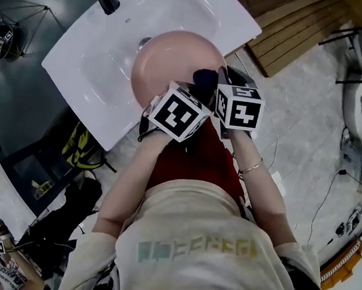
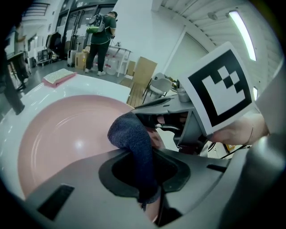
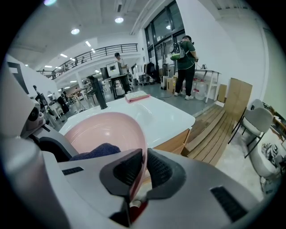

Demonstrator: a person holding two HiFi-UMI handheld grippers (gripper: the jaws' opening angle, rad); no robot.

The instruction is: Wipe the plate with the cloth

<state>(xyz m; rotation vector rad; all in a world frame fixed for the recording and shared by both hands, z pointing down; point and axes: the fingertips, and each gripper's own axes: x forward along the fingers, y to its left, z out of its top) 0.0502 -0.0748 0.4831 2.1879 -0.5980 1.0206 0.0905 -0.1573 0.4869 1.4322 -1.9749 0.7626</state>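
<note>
Cloth (image 2: 133, 144) is squeezed between the left gripper's (image 2: 141, 177) jaws, and its top pokes out onto the pink plate (image 2: 58, 134). The right gripper's (image 3: 142, 172) jaws pinch the plate's rim. Past both jaws lies a white sink (image 1: 97, 50).

Head view is dim and bluish. Gripper views bend fisheye-round inside black rims; a strip light (image 2: 241, 33) glares at one o'clock; the pink plate (image 2: 49, 134) shows a soft glint.
</note>
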